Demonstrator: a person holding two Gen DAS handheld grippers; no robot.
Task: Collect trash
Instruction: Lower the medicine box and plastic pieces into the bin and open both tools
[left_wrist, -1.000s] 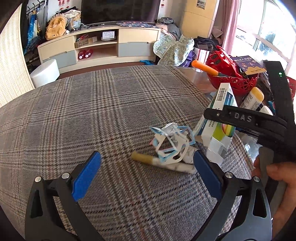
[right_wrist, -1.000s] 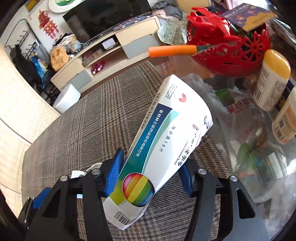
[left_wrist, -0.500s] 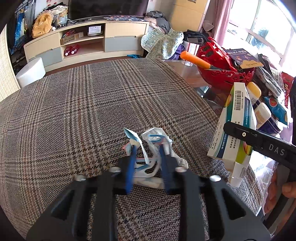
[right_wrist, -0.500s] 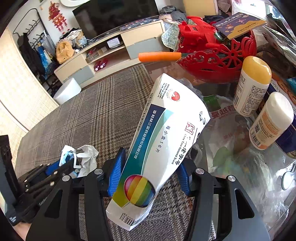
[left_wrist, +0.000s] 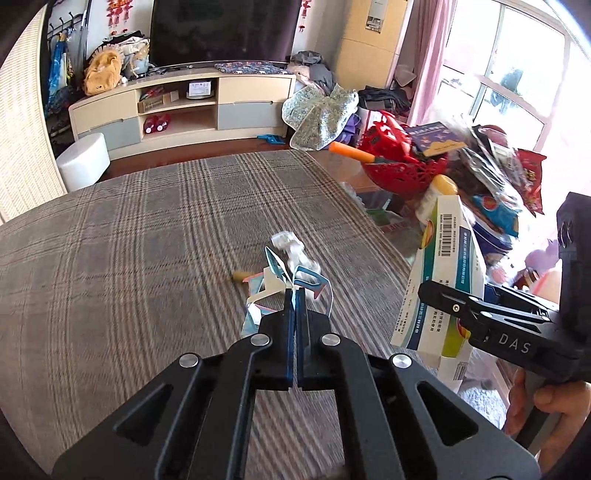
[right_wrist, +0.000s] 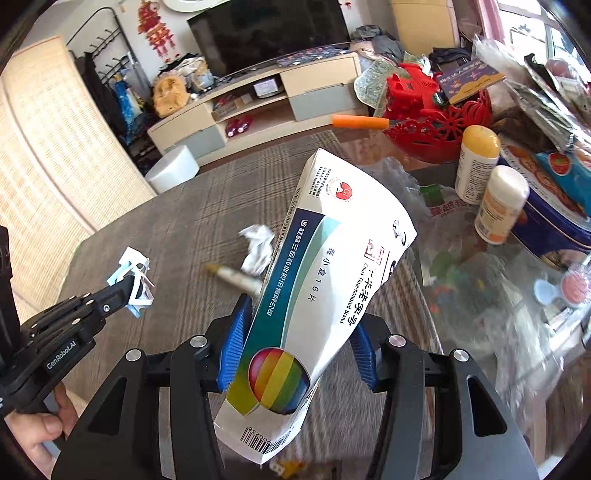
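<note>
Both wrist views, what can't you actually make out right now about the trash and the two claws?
- Left wrist view: the medicine box has its lower part hidden behind the right claw.
- Right wrist view: the cigarette has its near end hidden behind the box, and it is blurred.
- Left wrist view: the cut paper scrap covers most of the cigarette.
- Right wrist view: the left claw shows only side-on.
- No bin appears in either view.

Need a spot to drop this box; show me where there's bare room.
Free: the plaid cloth between the crumpled tissue and the TV-side edge. Crowded: the glass side around the red basket and bottles.
</note>
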